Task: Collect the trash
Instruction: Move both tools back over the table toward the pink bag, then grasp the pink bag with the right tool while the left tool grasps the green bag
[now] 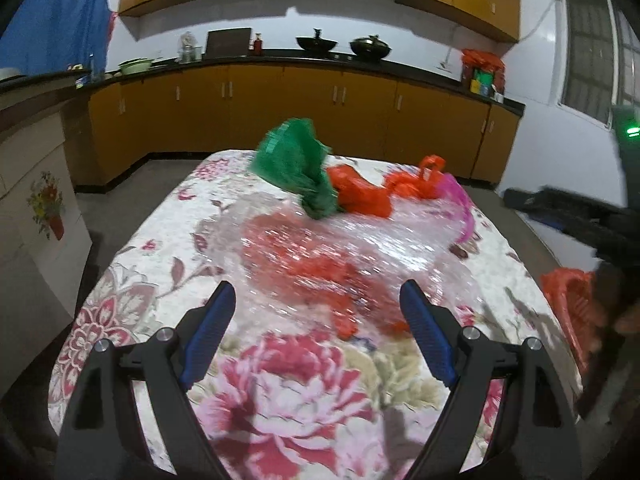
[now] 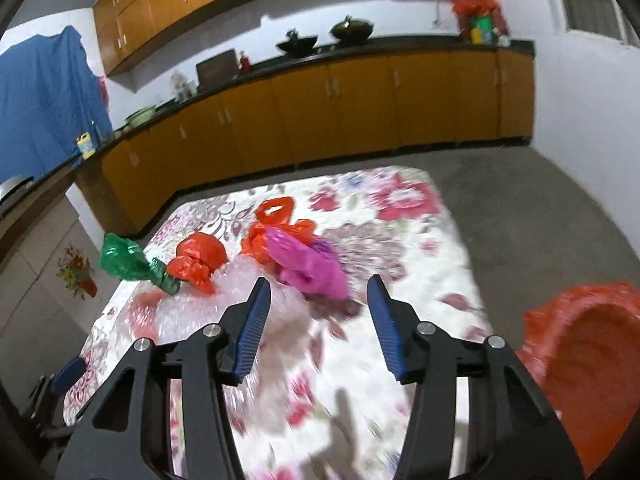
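Trash: crumpled plastic bags on the floral-cloth table (image 1: 168, 240), all ahead of both jaws.
Green bag (image 1: 294, 168): bunched, far side, touching a red bag (image 1: 358, 194).
Handled red bag (image 2: 276, 220): beyond the right jaws, against a pink bag (image 2: 310, 264).
Clear plastic sheet (image 1: 320, 248): shiny, spread flat just ahead of the left jaws, red showing under it.
Left gripper (image 1: 316, 300): jaws wide apart, nothing between, hovering over the sheet's near edge.
Right gripper (image 2: 318, 292): jaws partly apart, empty; pink bag just past the tips.
Red mesh sack (image 2: 580, 360): right of the right jaws, off the table edge.
Background: kitchen cabinets (image 1: 280, 96), blurred.
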The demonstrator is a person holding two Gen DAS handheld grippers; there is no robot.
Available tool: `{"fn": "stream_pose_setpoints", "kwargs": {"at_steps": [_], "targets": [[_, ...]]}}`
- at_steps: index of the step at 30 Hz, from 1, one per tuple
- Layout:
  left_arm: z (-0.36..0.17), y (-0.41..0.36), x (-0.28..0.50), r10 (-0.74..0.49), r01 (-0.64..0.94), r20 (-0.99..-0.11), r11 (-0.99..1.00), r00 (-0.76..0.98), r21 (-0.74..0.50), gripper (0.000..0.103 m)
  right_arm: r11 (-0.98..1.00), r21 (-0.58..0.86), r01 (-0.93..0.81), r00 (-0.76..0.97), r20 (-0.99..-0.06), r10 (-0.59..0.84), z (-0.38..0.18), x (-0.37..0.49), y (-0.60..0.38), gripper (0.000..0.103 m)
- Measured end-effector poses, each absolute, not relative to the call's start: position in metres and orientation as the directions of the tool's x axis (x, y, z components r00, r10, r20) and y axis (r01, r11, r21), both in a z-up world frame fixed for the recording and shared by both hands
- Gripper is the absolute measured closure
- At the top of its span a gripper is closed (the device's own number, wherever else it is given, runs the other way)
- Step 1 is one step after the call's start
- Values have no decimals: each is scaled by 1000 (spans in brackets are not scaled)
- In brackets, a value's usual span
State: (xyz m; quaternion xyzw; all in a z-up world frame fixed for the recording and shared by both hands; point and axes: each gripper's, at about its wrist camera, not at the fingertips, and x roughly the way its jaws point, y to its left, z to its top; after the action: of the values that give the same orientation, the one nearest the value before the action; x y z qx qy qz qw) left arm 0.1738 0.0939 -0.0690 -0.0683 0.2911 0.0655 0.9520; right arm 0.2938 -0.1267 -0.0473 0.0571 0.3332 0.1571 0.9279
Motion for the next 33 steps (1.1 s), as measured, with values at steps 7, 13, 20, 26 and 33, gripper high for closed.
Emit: {"fn": "stream_pose_setpoints", "kwargs": {"at_steps": [7, 13, 20, 26, 33], "targets": [[-58, 122, 190, 112, -199, -540, 974, 834, -106, 20, 953, 158, -260, 698, -651, 299, -73, 336, -99, 52], [-45, 137, 208, 119, -203, -505, 972, 855, -115, 20, 939, 181, -292, 644, -689, 333, -84, 346, -100, 95], [-41, 148, 224, 125, -211, -496, 970, 859, -121, 20, 937, 186, -297, 670, -658, 343, -76, 309, -129, 97], [-40, 141, 235, 100, -175, -502, 979, 859, -104, 20, 936, 225, -272, 703, -617, 353, -61, 282, -156, 97], [-36, 131, 241, 90, -159, -503, 982, 860, -97, 20, 942, 212, -262, 754, -564, 336, -38, 257, -175, 97]]}}
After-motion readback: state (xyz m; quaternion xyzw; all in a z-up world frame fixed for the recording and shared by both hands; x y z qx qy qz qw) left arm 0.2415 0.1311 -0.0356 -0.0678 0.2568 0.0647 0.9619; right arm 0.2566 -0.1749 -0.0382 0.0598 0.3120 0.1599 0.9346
